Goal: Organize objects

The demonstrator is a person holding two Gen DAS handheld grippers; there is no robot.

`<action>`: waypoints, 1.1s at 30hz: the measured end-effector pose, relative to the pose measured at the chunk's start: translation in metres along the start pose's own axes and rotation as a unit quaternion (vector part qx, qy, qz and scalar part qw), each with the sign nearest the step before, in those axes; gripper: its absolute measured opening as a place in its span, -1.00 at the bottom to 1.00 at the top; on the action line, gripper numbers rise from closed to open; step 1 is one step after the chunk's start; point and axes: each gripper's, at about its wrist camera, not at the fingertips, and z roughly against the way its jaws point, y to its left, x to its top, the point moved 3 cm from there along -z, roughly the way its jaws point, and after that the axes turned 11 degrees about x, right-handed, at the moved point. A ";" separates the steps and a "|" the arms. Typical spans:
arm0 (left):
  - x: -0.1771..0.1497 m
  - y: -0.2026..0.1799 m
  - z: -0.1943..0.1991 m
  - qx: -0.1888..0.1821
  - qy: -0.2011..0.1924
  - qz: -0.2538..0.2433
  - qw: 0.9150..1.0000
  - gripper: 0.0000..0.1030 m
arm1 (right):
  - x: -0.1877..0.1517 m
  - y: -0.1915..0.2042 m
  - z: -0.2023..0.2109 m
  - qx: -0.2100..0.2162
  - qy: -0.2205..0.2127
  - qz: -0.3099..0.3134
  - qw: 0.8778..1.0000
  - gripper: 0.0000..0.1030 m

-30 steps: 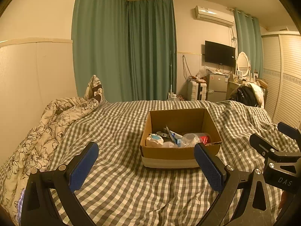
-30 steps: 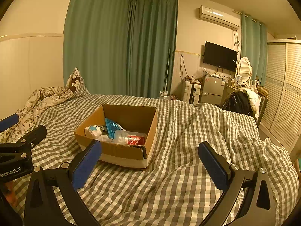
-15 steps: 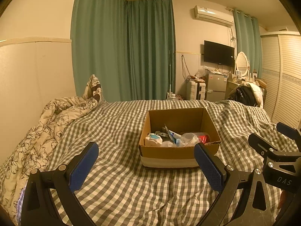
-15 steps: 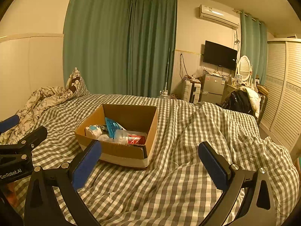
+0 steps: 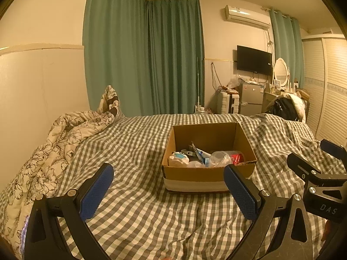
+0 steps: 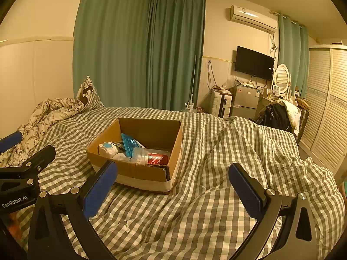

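Note:
An open cardboard box (image 5: 208,174) (image 6: 134,171) stands on the checked bed. In it lie a red can (image 6: 158,158), a clear plastic bottle (image 6: 139,154), a blue packet (image 6: 129,144) and a white and blue item (image 5: 179,158). My left gripper (image 5: 168,187) is open and empty, held above the bed just before the box. My right gripper (image 6: 173,186) is open and empty, to the right of the box and nearer to me. Each gripper shows at the edge of the other's view.
The grey checked bedspread (image 5: 134,143) covers the bed. A floral quilt (image 5: 54,147) is bunched along the left wall. Green curtains (image 5: 151,60), a small fridge (image 5: 251,96), a television (image 5: 253,60) and a slatted wardrobe (image 6: 325,108) stand beyond the bed.
Both views shift only very slightly. Both grippers stay open and nothing in the box has moved.

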 end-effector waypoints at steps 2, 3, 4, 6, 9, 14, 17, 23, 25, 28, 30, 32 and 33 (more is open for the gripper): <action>0.000 -0.001 0.000 0.001 0.000 -0.001 1.000 1.00 | 0.000 0.000 0.000 0.000 0.000 0.000 1.000 0.99; 0.000 -0.001 0.000 0.001 0.000 -0.001 1.000 1.00 | 0.000 0.000 0.000 0.000 0.001 0.000 1.000 0.99; 0.000 -0.001 0.000 0.000 0.000 -0.001 1.000 1.00 | -0.001 0.000 0.000 0.000 0.001 0.000 1.000 0.99; 0.000 -0.001 0.000 0.001 0.000 -0.001 1.000 1.00 | -0.001 0.000 -0.001 0.000 0.001 0.000 1.000 0.99; 0.000 -0.001 0.000 0.000 0.000 -0.001 1.000 1.00 | -0.001 0.000 -0.001 0.000 0.001 0.000 1.000 0.99; 0.000 -0.001 0.000 0.001 0.000 -0.002 1.000 1.00 | -0.001 0.000 -0.001 0.000 0.001 0.000 1.000 0.99; 0.000 -0.001 0.000 0.001 0.001 -0.001 1.000 1.00 | -0.001 0.001 -0.001 0.000 0.002 0.000 1.000 0.99; 0.000 -0.002 0.001 0.000 0.001 -0.003 1.000 1.00 | -0.003 0.001 -0.002 0.001 0.006 0.001 1.000 0.99; -0.001 -0.003 0.001 0.000 0.001 -0.004 1.000 1.00 | -0.003 0.001 -0.003 0.001 0.008 0.002 1.000 0.99; -0.002 -0.004 0.001 0.001 0.001 -0.006 1.000 1.00 | -0.003 0.001 -0.003 0.001 0.009 0.002 1.000 0.99; -0.001 -0.004 0.001 0.000 0.002 -0.005 1.000 1.00 | -0.003 0.002 -0.004 0.001 0.009 0.002 1.000 0.99; -0.002 -0.004 0.000 -0.001 0.004 -0.004 1.000 1.00 | -0.003 0.002 -0.004 0.001 0.009 0.002 1.000 0.99; -0.002 -0.004 0.000 -0.001 0.005 -0.004 1.000 1.00 | -0.002 0.002 -0.004 0.001 0.009 0.002 1.000 0.99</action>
